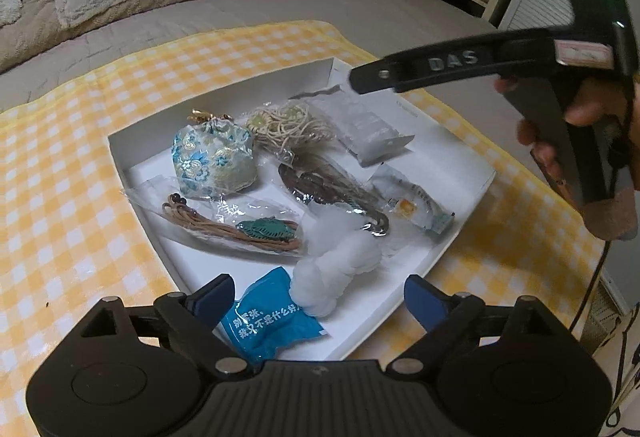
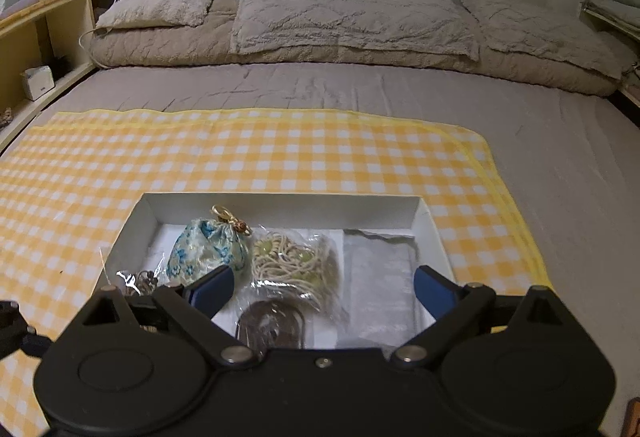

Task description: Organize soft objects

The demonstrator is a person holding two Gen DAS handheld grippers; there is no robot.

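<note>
Checked cloth (image 2: 280, 157) covers bed (image 2: 360, 89), pillows (image 2: 348, 13) behind

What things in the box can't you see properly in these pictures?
- Right wrist view: the box's near end, with the blue packet and cotton, is hidden behind the right gripper.
- Left wrist view: the blue packet's lower edge is covered by the left gripper.
- Left wrist view: the small snack packet's print is too tiny to read.
</note>
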